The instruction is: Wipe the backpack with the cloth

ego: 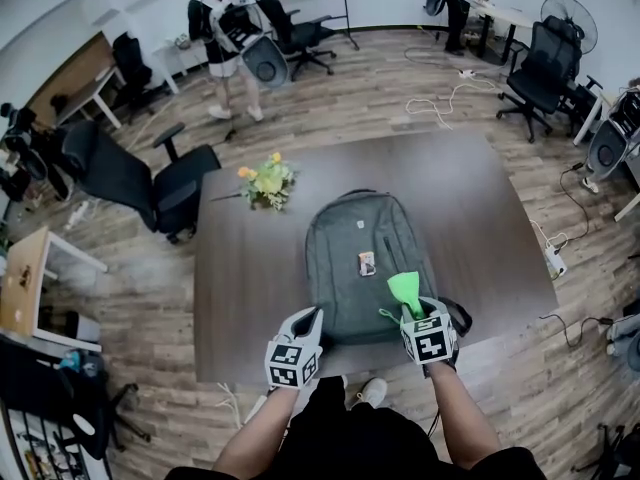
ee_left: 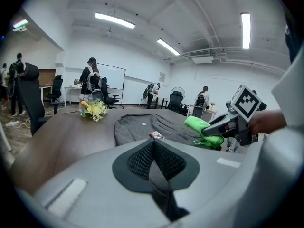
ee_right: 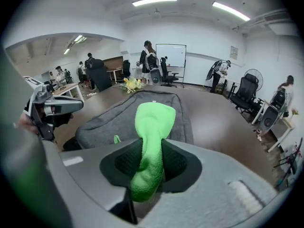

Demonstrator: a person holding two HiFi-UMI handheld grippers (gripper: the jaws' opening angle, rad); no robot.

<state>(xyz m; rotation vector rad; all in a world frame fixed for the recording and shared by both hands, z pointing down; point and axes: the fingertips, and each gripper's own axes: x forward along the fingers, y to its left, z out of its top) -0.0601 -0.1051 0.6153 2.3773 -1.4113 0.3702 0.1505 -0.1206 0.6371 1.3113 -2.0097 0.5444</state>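
A grey backpack (ego: 365, 263) lies flat on the dark table (ego: 240, 268), with a small tag (ego: 367, 263) on its front. My right gripper (ego: 412, 313) is shut on a bright green cloth (ego: 404, 290), held just above the backpack's near right corner. In the right gripper view the cloth (ee_right: 151, 144) sticks up between the closed jaws, with the backpack (ee_right: 118, 120) beyond. My left gripper (ego: 306, 323) is shut and empty at the backpack's near left corner. The left gripper view shows the backpack (ee_left: 147, 127), the green cloth (ee_left: 202, 131) and the right gripper (ee_left: 223, 125).
A small bunch of flowers (ego: 267, 181) lies on the table beyond the backpack. Office chairs (ego: 150, 183) stand to the left of the table, more at the far side. People (ego: 222, 38) stand at the back. Cables (ego: 440, 98) trail on the wooden floor.
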